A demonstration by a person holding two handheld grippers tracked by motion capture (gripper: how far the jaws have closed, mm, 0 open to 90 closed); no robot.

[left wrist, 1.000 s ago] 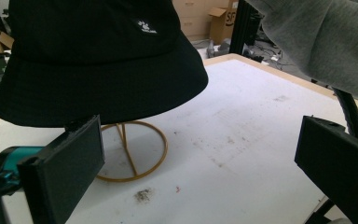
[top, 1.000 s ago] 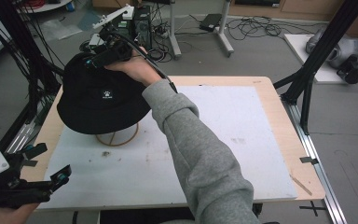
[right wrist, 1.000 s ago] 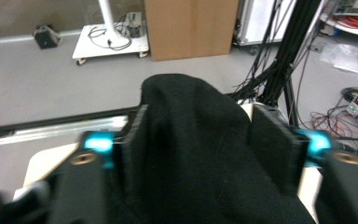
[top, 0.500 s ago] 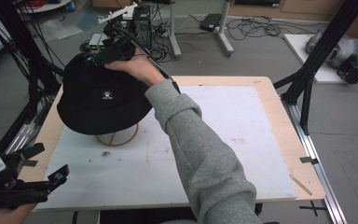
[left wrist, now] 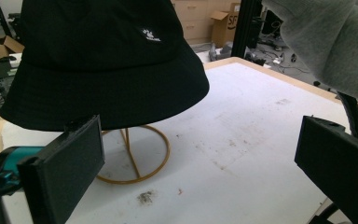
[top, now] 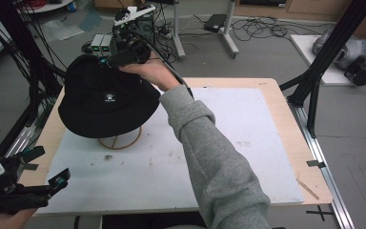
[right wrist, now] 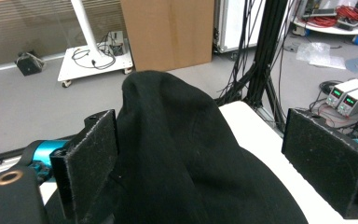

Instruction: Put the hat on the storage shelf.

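Black bucket hat (top: 102, 102) sits on a gold wire stand (top: 120, 140), left of centre in the high view, over the white mat (top: 248, 143) on the worktop (top: 281, 102). Small white logo faces the camera. In the left tool view the hat takes up the upper left, brim drooping over the stand's ring base.

Your right tool (top: 124, 55) is at the hat's far rim, upper centre of the high view, your hand (top: 150, 71) just behind it. Its jaws have just been opening and now stand spread. In the right tool view a fold of the hat's crown rises between the pads; the left pad (right wrist: 91, 158) looks to be against the cloth, the right pad stands clear of it, so no pinch.

Your left tool (top: 43, 191) is in the lower left corner of the high view, at the worktop's near edge, well apart from the hat. Jaws spread wide, nothing between them.

Your grey sleeve (top: 214, 162) crosses the mat diagonally from bottom centre to the hat.
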